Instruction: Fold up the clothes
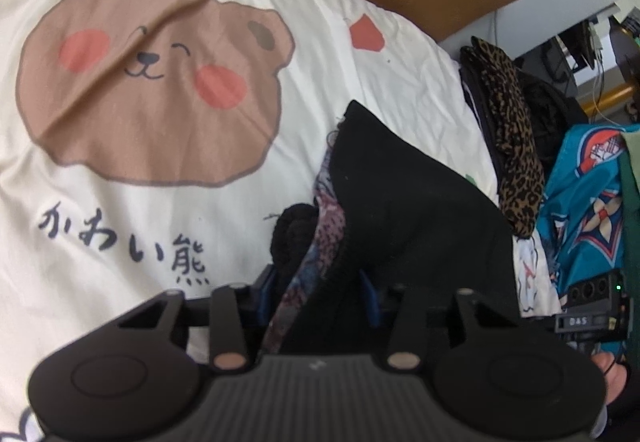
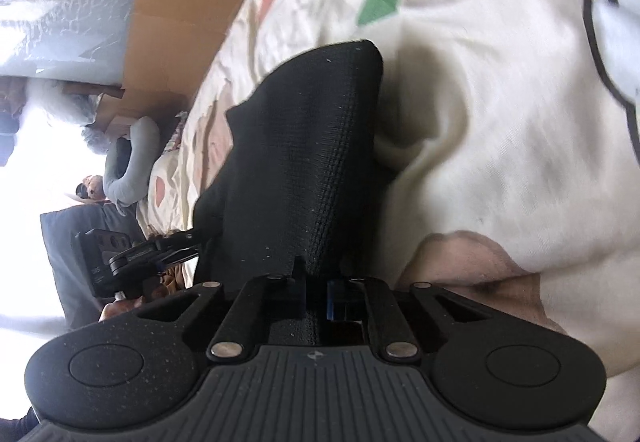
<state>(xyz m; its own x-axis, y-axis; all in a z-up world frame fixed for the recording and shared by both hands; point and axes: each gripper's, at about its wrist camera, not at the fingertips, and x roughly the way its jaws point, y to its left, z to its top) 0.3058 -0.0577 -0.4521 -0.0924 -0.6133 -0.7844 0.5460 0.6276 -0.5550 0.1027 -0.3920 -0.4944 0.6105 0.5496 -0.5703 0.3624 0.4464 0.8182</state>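
A black knitted garment (image 1: 404, 201) is held up over a bed sheet (image 1: 360, 101) printed with a bear face (image 1: 152, 81); a patterned purple cloth (image 1: 320, 250) is bunched against its left edge in the left wrist view. It is judged light, soft and limp: it hangs in folds and will sag wherever it is not supported. The ribbed knit looks grippy rather than slippery, and nothing about it seems fragile. A hold is best taken at hems or corners, so that an edge can be stretched straight between the two claws.

The left gripper (image 1: 320, 290) is seen with its jaws partly closed around a thick bunch of the black and patterned cloth, which fills the gap between them. The right gripper (image 2: 316, 298) is pinched almost fully together on a thin edge of the black garment (image 2: 296, 161).

The fingertips of both claws are covered by fabric, so the exact contact cannot be made out. The garment's kind and full outline are not shown. Whether the patterned cloth is its lining or a separate piece cannot be told. A pile of clothes (image 1: 516, 145), one leopard-print, lies at the bed's far edge, cut off by the frame.
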